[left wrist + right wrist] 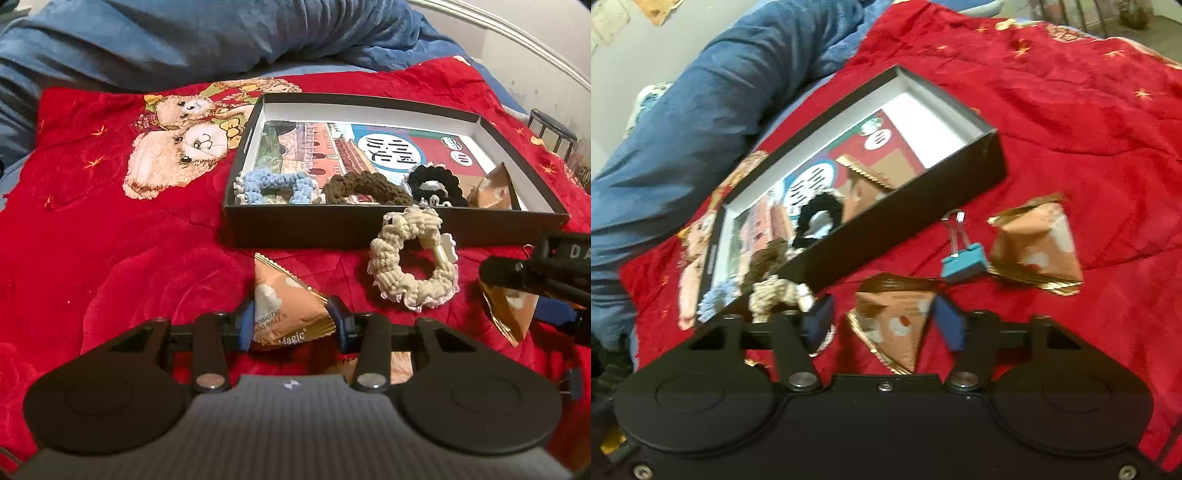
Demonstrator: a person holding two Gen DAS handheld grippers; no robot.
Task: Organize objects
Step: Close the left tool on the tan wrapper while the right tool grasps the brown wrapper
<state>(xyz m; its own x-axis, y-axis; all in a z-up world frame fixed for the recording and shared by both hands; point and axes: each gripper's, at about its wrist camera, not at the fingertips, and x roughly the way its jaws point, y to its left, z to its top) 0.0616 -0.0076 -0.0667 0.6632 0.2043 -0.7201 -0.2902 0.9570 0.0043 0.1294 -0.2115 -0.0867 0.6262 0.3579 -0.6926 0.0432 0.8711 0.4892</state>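
My left gripper (291,323) is shut on an orange snack packet (286,308) just above the red blanket. A cream scrunchie (413,258) lies in front of the black box (325,229). The box holds a blue scrunchie (275,184), a brown scrunchie (365,188), a black scrunchie (436,184) and a snack packet (495,188). My right gripper (886,325) is open around another orange snack packet (897,325) on the blanket; it also shows at the right edge of the left wrist view (535,280). A third loose packet (1038,247) lies beyond.
A teal binder clip (964,258) lies between the two packets in the right wrist view. A blue duvet (184,37) is bunched behind the box. The red blanket (110,240) with a bear print covers the bed. A metal bed rail (517,37) runs at far right.
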